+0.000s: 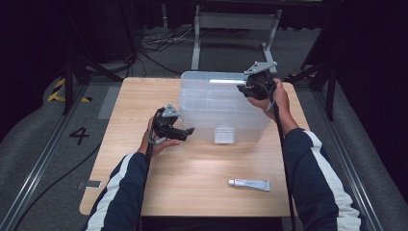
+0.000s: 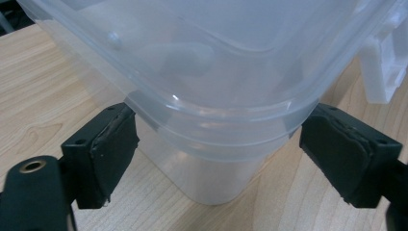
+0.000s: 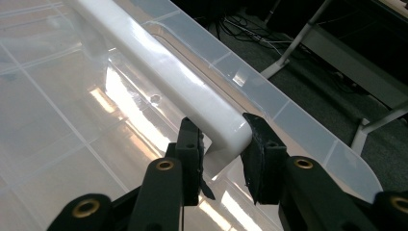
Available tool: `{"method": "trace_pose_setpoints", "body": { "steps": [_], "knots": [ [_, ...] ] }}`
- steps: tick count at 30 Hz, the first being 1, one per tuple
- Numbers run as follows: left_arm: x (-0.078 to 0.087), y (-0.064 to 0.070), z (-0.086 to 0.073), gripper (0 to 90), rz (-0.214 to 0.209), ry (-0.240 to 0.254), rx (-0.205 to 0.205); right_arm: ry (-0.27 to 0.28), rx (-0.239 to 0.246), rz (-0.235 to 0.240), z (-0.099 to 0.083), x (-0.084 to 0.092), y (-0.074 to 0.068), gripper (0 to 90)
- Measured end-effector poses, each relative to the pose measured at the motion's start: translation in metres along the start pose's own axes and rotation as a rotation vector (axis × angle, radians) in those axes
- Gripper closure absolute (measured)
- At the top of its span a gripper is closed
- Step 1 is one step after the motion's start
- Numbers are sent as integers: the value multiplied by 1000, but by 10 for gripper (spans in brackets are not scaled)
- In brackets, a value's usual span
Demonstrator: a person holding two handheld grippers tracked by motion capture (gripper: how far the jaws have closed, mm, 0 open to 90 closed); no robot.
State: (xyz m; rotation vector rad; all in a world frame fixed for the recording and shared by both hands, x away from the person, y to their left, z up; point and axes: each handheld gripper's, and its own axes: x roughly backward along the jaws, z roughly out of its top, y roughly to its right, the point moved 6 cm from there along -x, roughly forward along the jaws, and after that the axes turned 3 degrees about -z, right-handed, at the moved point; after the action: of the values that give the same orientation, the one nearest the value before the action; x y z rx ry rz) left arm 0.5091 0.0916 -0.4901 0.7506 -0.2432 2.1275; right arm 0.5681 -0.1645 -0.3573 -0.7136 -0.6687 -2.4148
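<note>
A clear plastic box [image 1: 216, 108] with its lid [image 3: 57, 120] on stands in the middle of the wooden table [image 1: 144, 96]. A white handle [image 1: 225, 82] runs along the lid's far side. My right gripper [image 1: 244, 89] reaches in from the right, and in the right gripper view its jaws [image 3: 222, 132] are shut on the end of that white handle [image 3: 159, 72]. My left gripper [image 1: 190, 131] sits low at the box's near left corner. Its jaws [image 2: 219, 144] stand wide open on either side of that rounded corner [image 2: 216, 159], below the rim.
A white latch [image 1: 224, 135] hangs on the box's near wall. A small white tube [image 1: 248, 184] lies on the table at the front right. Beyond the table are a metal stand [image 1: 235, 21] and cables on the grey floor.
</note>
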Motion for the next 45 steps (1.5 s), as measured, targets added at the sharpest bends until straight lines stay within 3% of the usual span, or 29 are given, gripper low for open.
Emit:
{"method": "trace_pose_setpoints", "body": {
  "steps": [11,15,27,45],
  "knots": [
    [14,2,-7,153,5,-20,-6,17,25,0,2,0,-9,716],
    [20,5,-12,153,14,-31,-22,26,34,19,3,3,-18,719],
    [42,14,-28,156,19,-37,-20,40,69,59,4,13,-39,728],
    [53,24,-35,162,5,-46,-27,42,70,107,-2,29,-51,734]
  ]
}}
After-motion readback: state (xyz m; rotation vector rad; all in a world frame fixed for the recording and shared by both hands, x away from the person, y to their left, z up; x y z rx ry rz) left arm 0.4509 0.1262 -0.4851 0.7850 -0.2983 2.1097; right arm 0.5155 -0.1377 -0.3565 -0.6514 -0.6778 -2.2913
